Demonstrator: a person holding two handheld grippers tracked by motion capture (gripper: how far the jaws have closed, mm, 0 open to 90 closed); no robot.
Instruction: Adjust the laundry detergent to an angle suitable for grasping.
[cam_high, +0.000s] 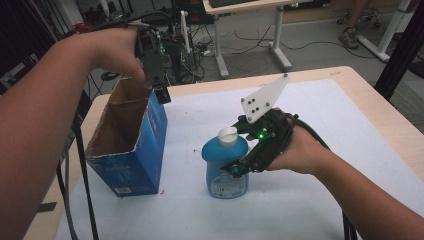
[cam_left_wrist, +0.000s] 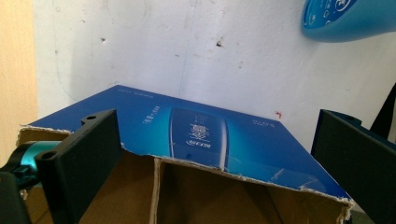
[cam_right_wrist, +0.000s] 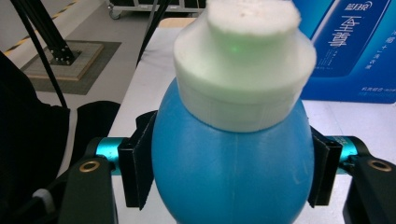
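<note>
Holding the blue bottle (cam_high: 226, 167) with your right gripper (cam_high: 239, 160), you have both black jaws pressed against the sides of its rounded body, just below the white cap (cam_right_wrist: 243, 63); in the right gripper view the pads sit flush on either flank of the blue plastic. The bottle stands upright on the white-covered tabletop (cam_high: 320, 115), near the middle and somewhat toward your edge, with its label facing you. Your right hand (cam_high: 300, 150) wraps the gripper body, whose grey three-cornered plate (cam_high: 263, 98) tilts up above it and whose green light glows beside the cap. Your left gripper (cam_high: 161, 92) hangs over the open top of the blue cardboard box (cam_high: 134, 150), which stands toward the left edge of the tabletop, apart from the bottle. In the left gripper view its jaws are spread wide, one over the torn brown rim at the box's (cam_left_wrist: 201, 140) near corner and the other out past its far side, pinching nothing. The box's inside shows bare brown cardboard with ragged flaps. Your left hand (cam_high: 112, 50) grips from above, cables trailing behind it.
</note>
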